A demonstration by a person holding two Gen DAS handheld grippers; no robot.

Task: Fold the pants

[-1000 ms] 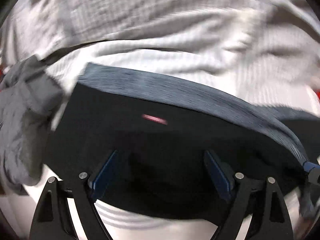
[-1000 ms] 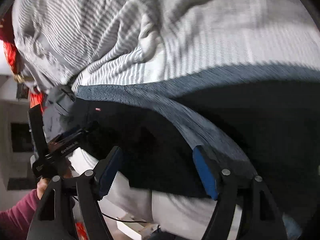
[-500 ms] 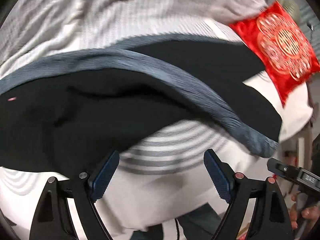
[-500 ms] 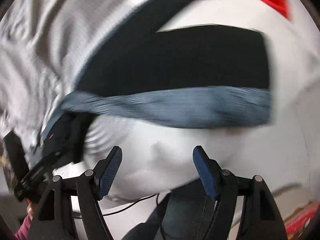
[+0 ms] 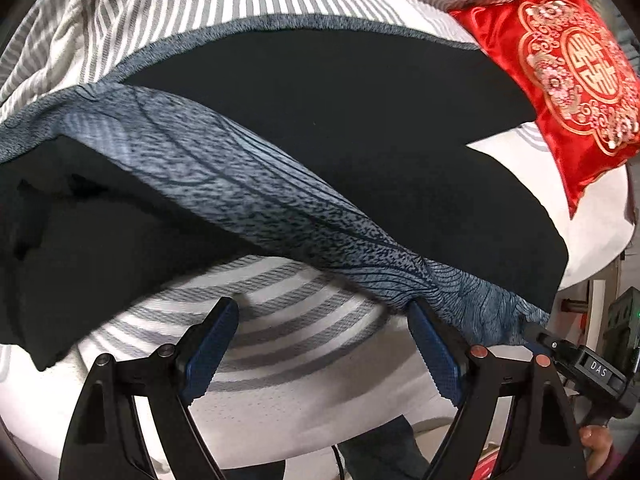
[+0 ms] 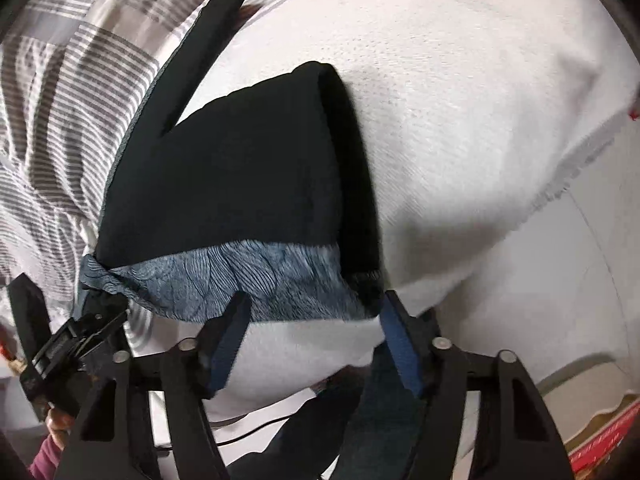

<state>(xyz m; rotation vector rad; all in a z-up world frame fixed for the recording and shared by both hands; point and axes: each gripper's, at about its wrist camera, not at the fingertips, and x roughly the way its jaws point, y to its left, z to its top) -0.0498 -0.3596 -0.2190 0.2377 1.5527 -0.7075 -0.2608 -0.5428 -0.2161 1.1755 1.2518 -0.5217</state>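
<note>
Black pants (image 5: 360, 120) with a blue-grey patterned band (image 5: 248, 184) lie on a striped bed. In the left wrist view my left gripper (image 5: 324, 344) is open over bare sheet, just short of the band. In the right wrist view the pants (image 6: 240, 168) lie folded, the band (image 6: 256, 280) along their near edge. My right gripper (image 6: 316, 336) is open with its fingertips at that edge, gripping nothing. The right gripper also shows at the left view's lower right (image 5: 536, 332), its tip at the band's corner. The left gripper shows in the right view (image 6: 100, 316) by the band's left end.
A red embroidered cushion (image 5: 572, 64) lies at the far right of the bed. A striped grey and white duvet (image 6: 60, 100) is bunched beyond the pants. The bed edge (image 6: 560, 184) drops to the floor on the right, with a cardboard box (image 6: 600, 444) below.
Both grippers have drawn back toward the near bed edge and swung right. The pants, close under the fingers a second ago, now lie ahead of them, folded over on the sheet.
</note>
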